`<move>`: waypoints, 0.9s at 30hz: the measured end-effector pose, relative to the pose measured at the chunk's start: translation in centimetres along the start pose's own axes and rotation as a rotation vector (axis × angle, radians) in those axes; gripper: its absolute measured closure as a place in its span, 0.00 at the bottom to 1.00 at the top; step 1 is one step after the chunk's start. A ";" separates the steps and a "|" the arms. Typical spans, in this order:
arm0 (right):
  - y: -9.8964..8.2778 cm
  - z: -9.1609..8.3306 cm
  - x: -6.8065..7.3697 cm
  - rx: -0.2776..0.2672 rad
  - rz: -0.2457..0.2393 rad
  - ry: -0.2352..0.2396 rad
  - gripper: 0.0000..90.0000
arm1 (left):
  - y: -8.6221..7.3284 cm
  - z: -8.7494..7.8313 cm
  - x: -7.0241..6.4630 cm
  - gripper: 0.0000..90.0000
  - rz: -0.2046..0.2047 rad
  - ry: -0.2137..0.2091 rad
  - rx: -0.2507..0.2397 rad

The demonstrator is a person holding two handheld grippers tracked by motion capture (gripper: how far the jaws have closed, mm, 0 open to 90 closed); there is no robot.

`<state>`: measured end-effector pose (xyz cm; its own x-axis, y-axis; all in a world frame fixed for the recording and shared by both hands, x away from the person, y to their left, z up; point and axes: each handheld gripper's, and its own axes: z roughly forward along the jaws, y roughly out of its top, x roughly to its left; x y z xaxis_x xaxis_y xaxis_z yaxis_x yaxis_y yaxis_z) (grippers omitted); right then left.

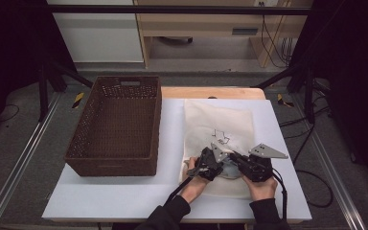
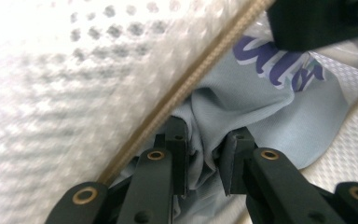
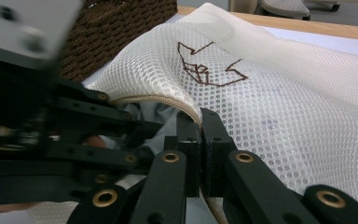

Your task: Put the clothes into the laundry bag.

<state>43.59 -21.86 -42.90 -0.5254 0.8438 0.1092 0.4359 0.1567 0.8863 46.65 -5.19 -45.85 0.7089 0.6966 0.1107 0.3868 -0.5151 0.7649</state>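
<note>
Gripping grey cloth (image 2: 242, 107), left gripper (image 2: 206, 161) enters mesh bag (image 2: 74, 70)

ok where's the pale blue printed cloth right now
In the left gripper view, the pale blue printed cloth sits inside the white mesh bag's opening, pinched by the left tool.

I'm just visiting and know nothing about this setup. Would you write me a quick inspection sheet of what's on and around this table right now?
Surface: white table top, wooden strip at its far edge.
Job's things: cream mesh bag lying flat; pale blue cloth at its opening; brown woven basket beside it, nothing seen inside.
Clutter: nothing seen.
Grippers: left gripper pinches the blue cloth; right gripper clamps the bag's corded rim.
Cables: one trails from each gripper; more lie on the floor at the right.
Surroundings: black stands, grey floor, wooden furniture behind.
</note>
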 end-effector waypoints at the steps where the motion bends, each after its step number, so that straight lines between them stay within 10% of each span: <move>1: 0.0 -0.1 0.0 -0.003 0.001 0.001 0.98 | 0.0 0.5 -0.1 0.84 0.005 0.013 0.002; 6: 0.0 0.1 0.0 0.004 -0.003 -0.005 0.98 | -0.1 1.6 0.4 0.80 -0.012 0.016 0.002; 18: 0.0 0.0 -0.1 0.005 -0.002 -0.013 0.98 | -1.4 -3.2 0.2 0.43 -0.016 -0.188 -0.009; 27: 0.0 0.0 -0.1 0.006 0.007 -0.011 0.98 | -1.1 1.0 -0.9 0.87 0.028 -0.140 0.065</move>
<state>43.70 -21.97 -42.92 -0.5142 0.8505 0.1108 0.4444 0.1537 0.8825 46.14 -5.73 -47.46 0.7936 0.6073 0.0384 0.3997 -0.5679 0.7196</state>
